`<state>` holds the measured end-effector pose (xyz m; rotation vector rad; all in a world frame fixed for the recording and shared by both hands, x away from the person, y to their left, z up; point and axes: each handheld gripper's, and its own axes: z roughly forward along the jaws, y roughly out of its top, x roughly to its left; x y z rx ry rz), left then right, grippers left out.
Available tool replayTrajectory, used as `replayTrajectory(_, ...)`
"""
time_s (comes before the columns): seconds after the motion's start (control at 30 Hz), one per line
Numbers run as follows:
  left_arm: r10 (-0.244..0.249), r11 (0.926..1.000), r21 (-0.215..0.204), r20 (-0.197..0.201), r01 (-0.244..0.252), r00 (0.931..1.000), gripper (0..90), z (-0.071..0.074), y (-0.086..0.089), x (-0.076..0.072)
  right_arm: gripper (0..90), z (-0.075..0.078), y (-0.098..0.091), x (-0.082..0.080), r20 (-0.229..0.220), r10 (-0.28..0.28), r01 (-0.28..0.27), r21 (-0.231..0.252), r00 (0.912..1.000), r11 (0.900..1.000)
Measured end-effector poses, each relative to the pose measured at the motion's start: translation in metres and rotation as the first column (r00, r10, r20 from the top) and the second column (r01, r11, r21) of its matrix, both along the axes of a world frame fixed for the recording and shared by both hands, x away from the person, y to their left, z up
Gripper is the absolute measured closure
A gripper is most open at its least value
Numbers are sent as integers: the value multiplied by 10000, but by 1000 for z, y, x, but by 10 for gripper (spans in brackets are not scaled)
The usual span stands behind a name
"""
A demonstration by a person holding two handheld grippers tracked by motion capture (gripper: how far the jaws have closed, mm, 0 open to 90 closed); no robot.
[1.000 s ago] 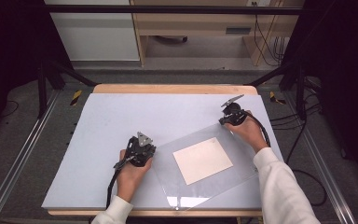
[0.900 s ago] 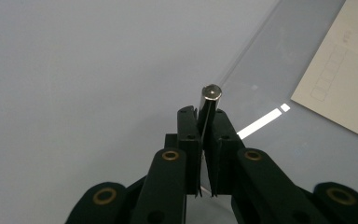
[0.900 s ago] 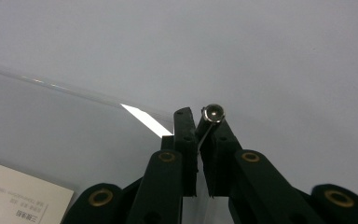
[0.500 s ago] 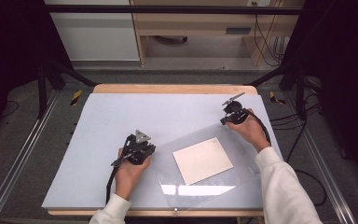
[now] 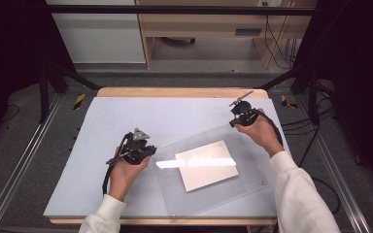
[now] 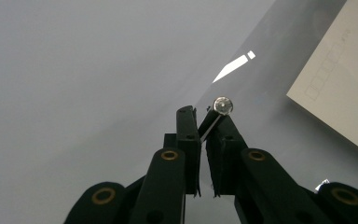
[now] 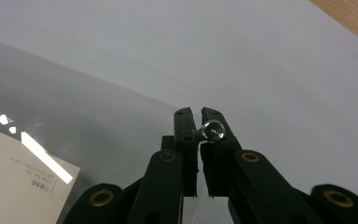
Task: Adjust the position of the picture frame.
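Clear plastic sleeve (image 5: 209, 170) flat on the table (image 5: 102, 116), one cream sheet of paper (image 5: 206, 165) inside. Left hand-held gripper (image 5: 143, 148) closed on the sleeve's left edge; right hand-held gripper (image 5: 238, 116) nearly closed, apparently pinching the far corner.

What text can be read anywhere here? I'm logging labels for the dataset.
Nothing legible.
Paper sheet under the clear plate: small printed lines near one corner, too blurred to read.
Same sheet, left gripper view: a row of small empty printed boxes along its edge, no readable characters.
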<state>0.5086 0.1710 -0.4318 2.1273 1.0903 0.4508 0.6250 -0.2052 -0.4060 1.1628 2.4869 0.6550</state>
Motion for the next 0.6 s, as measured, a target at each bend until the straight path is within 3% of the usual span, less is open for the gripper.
replayTrajectory(0.27,-125,9996,241,49,123,9999,816,16,9,3,856,5,9,-3,-242,102,-105,-136,9997,9999)
replayTrajectory(0.6,-465,9987,212,-233,470,9986,806,37,27,24,856,13,12,-12,-264,10,-9,47,9997,10000)
